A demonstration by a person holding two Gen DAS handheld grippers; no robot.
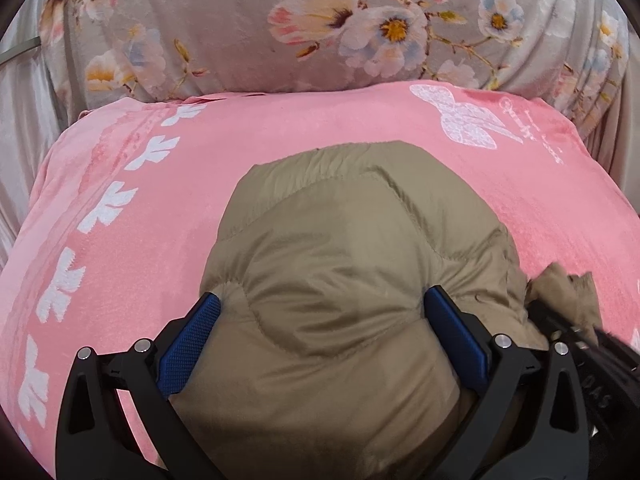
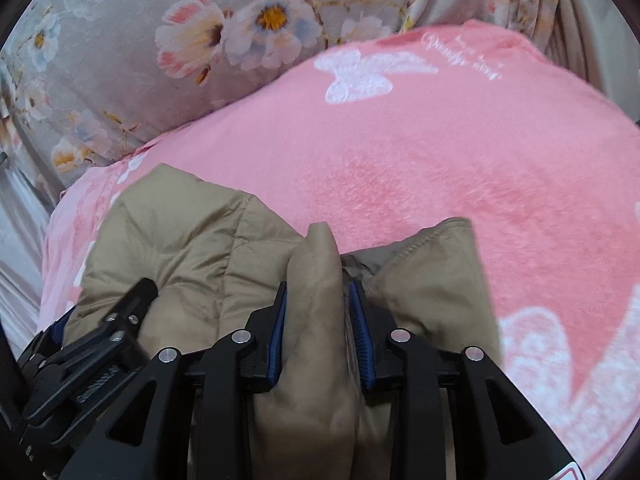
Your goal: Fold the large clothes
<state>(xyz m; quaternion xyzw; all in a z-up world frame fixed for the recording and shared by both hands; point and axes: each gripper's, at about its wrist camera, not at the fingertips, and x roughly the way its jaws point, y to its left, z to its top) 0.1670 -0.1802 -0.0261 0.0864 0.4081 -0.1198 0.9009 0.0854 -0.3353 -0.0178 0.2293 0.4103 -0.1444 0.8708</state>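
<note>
A tan quilted puffer jacket (image 1: 352, 264) lies bunched on a pink blanket (image 1: 120, 240). My left gripper (image 1: 322, 304) is open wide, its blue-padded fingers straddling a puffy part of the jacket. In the right wrist view the jacket (image 2: 180, 240) lies low and left on the pink blanket (image 2: 440, 160). My right gripper (image 2: 318, 292) is shut on a raised fold of the jacket, which sticks up between the pads. The left gripper (image 2: 120, 320) shows at lower left there, and the right gripper shows blurred at the right edge of the left wrist view (image 1: 580, 336).
A grey floral cushion or quilt (image 1: 320, 28) rises behind the pink blanket, also in the right wrist view (image 2: 160, 60). Pale grey fabric (image 1: 24, 128) hangs at the left side. The blanket has white butterfly prints (image 1: 468, 120).
</note>
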